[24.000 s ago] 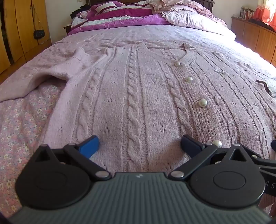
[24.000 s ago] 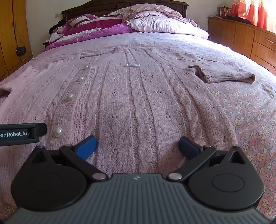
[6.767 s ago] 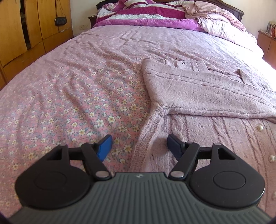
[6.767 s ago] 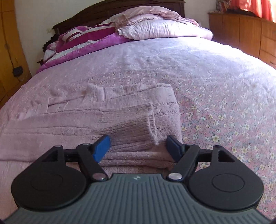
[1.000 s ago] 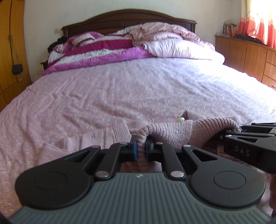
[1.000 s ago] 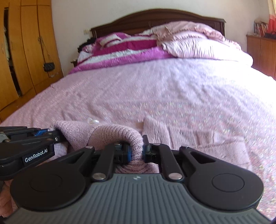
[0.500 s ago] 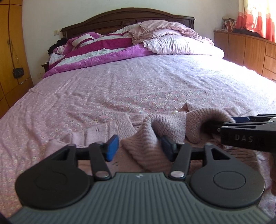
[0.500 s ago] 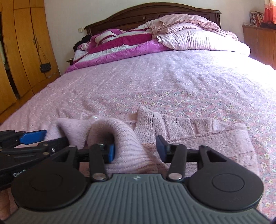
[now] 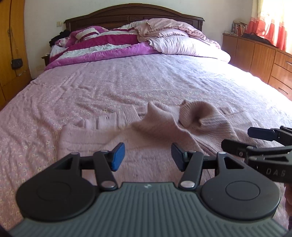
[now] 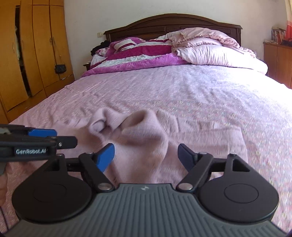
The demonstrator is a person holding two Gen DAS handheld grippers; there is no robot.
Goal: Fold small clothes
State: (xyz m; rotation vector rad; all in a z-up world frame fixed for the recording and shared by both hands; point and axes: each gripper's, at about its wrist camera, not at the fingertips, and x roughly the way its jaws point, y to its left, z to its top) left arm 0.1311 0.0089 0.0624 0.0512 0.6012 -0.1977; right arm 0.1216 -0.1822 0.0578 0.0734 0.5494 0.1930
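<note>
A pink knitted cardigan [image 9: 164,131] lies folded on the bed, its top layer rumpled into a raised hump [image 10: 142,131] with a rolled cuff [image 9: 191,114] at the far side. My left gripper [image 9: 146,156] stands open just short of the garment, nothing between its blue pads. My right gripper [image 10: 146,155] hangs over the near edge of the hump with its jaws still opening; the knit lies below them, not pinched. Each view shows the other gripper from the side: the right one [image 9: 259,140] and the left one [image 10: 45,138].
The bed's flowered pink cover [image 9: 127,87] stretches beyond the cardigan. Piled quilts and pillows [image 10: 173,49] sit by the dark headboard [image 9: 135,14]. Wooden wardrobes [image 10: 27,58] stand on the left, a drawer unit [image 9: 264,60] on the right.
Both grippers were shut on the cardigan's fold a second ago. They have opened, let the knit drop onto the folded garment, and drawn back towards me.
</note>
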